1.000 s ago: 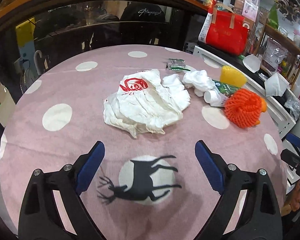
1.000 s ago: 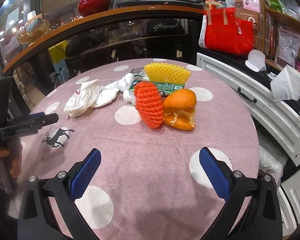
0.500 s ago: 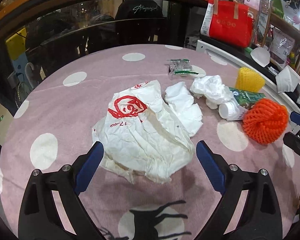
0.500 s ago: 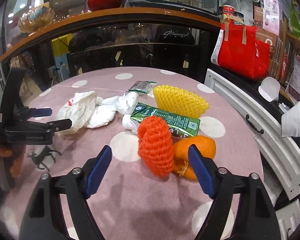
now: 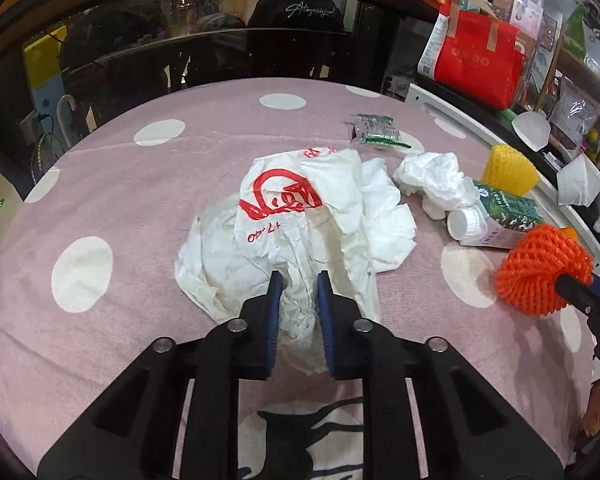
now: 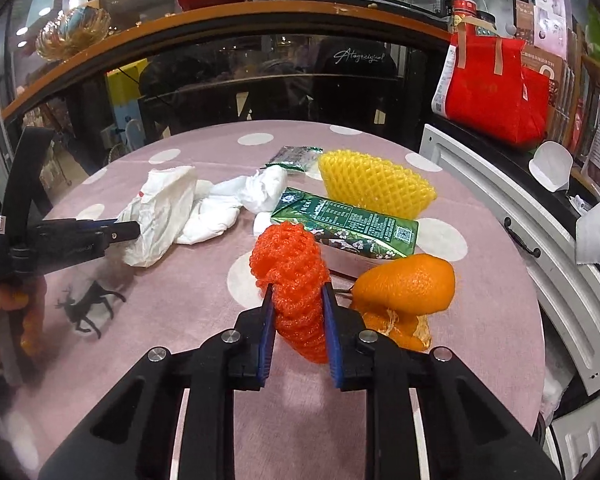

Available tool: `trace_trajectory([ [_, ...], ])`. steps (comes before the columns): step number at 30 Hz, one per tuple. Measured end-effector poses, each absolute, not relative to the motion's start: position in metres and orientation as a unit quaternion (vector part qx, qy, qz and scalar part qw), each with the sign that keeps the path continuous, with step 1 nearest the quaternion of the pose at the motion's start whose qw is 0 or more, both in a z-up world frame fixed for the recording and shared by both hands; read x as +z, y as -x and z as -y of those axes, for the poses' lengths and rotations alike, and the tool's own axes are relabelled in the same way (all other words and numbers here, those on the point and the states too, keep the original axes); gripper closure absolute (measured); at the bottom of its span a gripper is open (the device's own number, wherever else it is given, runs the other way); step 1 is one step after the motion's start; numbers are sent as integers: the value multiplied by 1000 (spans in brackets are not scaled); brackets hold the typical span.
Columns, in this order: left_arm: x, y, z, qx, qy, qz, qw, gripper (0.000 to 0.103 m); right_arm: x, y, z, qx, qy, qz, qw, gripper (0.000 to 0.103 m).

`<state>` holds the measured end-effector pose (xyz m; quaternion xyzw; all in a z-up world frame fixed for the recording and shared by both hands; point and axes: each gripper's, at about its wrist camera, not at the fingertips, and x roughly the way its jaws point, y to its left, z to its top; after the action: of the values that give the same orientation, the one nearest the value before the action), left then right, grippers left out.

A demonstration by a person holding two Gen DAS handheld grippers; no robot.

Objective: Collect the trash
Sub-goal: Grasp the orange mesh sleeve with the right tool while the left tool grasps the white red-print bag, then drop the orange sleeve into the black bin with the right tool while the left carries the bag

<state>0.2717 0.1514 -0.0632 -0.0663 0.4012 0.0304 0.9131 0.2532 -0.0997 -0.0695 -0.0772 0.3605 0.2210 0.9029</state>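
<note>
A crumpled white plastic bag with red print [image 5: 284, 208] lies mid-table on the pink dotted cloth [image 5: 140, 200]. My left gripper [image 5: 299, 278] is closing on the bag's near fold, and its blue pads press the plastic. In the right wrist view the same gripper [image 6: 128, 230] bites the bag [image 6: 164, 212] from the left. An orange foam net [image 6: 288, 256] sits squeezed between the closing jaws of my right gripper [image 6: 298, 288]. The left wrist view shows that net [image 5: 540, 276] at the right edge.
Beside the net lie orange peel [image 6: 408, 284], a green drink carton [image 6: 348, 228] and a yellow foam net [image 6: 372, 188]. Crumpled tissues [image 5: 436, 180], a small white bottle [image 5: 466, 220] and a green wrapper [image 5: 374, 132] lie further back. A white cabinet [image 6: 500, 208] borders the table's right.
Both grippers moved forward over the table and went from wide open to closed. The left one took hold of the white bag, the right one of the orange net.
</note>
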Motion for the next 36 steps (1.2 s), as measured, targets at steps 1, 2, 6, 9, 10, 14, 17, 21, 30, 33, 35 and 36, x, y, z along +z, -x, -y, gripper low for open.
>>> trace_trajectory([
  [1, -61, -268, -151, 31, 67, -397, 915, 88, -68, -250, 101, 223, 75, -359, 903, 81],
  [2, -58, -263, -150, 32, 68, -391, 917, 88, -66, -248, 101, 226, 73, -357, 903, 81],
  [6, -45, -241, -147, 27, 80, -367, 926, 88, -57, -231, 106, 239, 66, -349, 904, 81],
  [9, -33, -221, -143, 22, 88, -348, 933, 88, -51, -217, 109, 246, 64, -339, 906, 81],
  [10, -30, -216, -141, 20, 88, -344, 935, 88, -49, -213, 110, 247, 64, -337, 906, 81],
  [14, -16, -191, -124, 9, 79, -322, 943, 88, -43, -196, 116, 255, 59, -332, 907, 81],
  [17, -11, -178, -110, -9, 78, -314, 946, 88, -39, -182, 122, 257, 57, -327, 908, 81],
  [21, -7, -163, -88, -34, 74, -308, 948, 88, -36, -168, 134, 253, 49, -325, 910, 81],
  [30, -5, -144, -35, -84, 52, -299, 949, 88, -37, -144, 165, 229, 31, -325, 917, 81],
  [33, -6, -144, -20, -103, 48, -302, 946, 88, -37, -137, 180, 215, 23, -326, 920, 81],
  [35, -7, -142, -10, -114, 44, -303, 945, 88, -37, -132, 191, 205, 16, -325, 923, 81],
  [36, -7, -141, -5, -120, 42, -303, 944, 88, -37, -130, 198, 197, 13, -324, 925, 81],
])
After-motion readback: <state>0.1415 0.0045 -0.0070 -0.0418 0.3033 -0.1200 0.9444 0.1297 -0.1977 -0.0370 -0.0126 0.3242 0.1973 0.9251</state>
